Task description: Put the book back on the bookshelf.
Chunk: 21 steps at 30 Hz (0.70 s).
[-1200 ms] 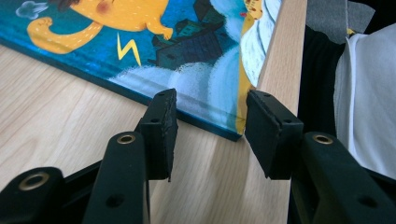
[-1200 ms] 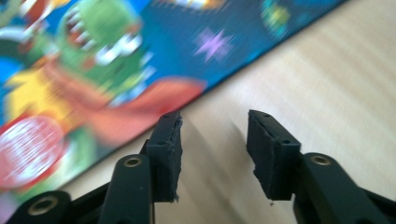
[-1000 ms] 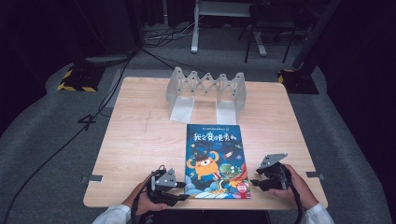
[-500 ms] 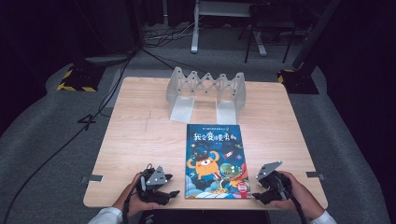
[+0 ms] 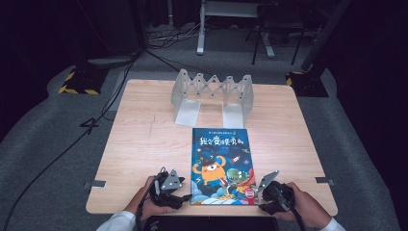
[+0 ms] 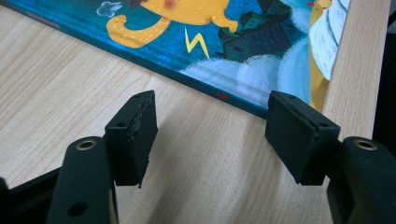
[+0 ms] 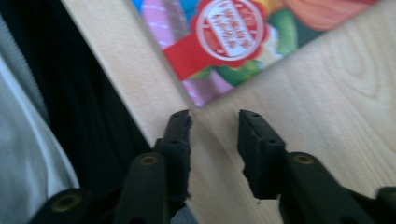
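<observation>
Both grippers gape empty: left gripper [image 5: 182, 197] wide, right gripper [image 5: 262, 197] narrower. They have drawn back off the book [image 5: 222, 165], now lying flat at the table's [image 5: 144, 139] near edge, seemingly released.

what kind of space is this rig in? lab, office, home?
Most likely a lab or recording studio, not a home. A lone lit wooden table stands on grey carpet with dark surroundings, a cable trails across the floor, and hazard-striped equipment bases sit behind it. On the table: a picture book and an expanding book stand.
</observation>
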Tool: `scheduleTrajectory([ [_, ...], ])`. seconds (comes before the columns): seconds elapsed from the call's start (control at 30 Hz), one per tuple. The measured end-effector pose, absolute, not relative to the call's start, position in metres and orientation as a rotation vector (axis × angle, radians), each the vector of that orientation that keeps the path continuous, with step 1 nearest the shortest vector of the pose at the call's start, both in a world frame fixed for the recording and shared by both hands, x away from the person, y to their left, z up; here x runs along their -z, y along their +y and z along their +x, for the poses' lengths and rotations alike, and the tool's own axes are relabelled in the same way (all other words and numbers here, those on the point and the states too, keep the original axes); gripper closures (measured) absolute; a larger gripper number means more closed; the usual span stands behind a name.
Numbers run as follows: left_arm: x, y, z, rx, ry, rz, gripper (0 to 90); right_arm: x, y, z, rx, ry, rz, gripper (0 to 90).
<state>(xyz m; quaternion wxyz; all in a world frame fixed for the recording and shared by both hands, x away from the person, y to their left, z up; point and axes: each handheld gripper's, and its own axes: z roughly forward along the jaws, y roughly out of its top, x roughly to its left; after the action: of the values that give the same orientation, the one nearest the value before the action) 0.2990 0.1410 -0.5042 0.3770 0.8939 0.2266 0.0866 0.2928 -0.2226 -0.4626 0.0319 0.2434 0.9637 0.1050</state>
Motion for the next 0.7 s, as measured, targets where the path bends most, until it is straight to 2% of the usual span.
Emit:
scheduleTrajectory([
  [0.37,0.504,0.141,0.299,-0.221,0.583,2.285,34.8,0.462,-0.214,0.292,-0.314,2.962,0.675,78.3],
  [0.7,0.504,0.143,0.299,-0.226,0.6,2.282,35.2,0.475,-0.246,0.284,-0.787,2.851,0.702,77.2],
])
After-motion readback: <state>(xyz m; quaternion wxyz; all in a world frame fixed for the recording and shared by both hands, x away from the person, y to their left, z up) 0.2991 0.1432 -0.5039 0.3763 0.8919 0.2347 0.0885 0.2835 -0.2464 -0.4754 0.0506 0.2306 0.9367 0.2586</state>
